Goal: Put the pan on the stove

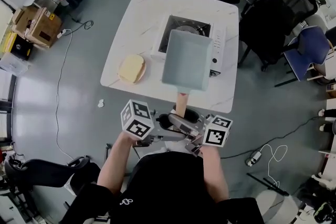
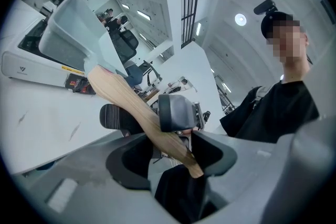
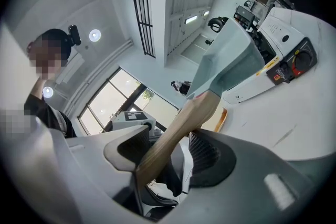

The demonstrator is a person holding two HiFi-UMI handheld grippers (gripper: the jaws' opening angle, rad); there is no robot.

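Pan (image 1: 186, 65): square, pale grey, wooden handle (image 1: 181, 102) at 6 o'clock, held over the stove (image 1: 218, 50). Left gripper (image 2: 173, 155) and right gripper (image 3: 168, 152) clamp the handle. Only the head view shows bread (image 1: 131, 68) at 9 o'clock.

White stove (image 1: 218, 49); white marbled table (image 1: 137, 21); pale grey pan (image 1: 186, 66), tan wooden handle (image 1: 181, 102).

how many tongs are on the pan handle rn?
2. The left tongs clamp the wooden pan handle near its end; the right tongs clamp it just ahead, nearer the pan, which hangs over the stove.
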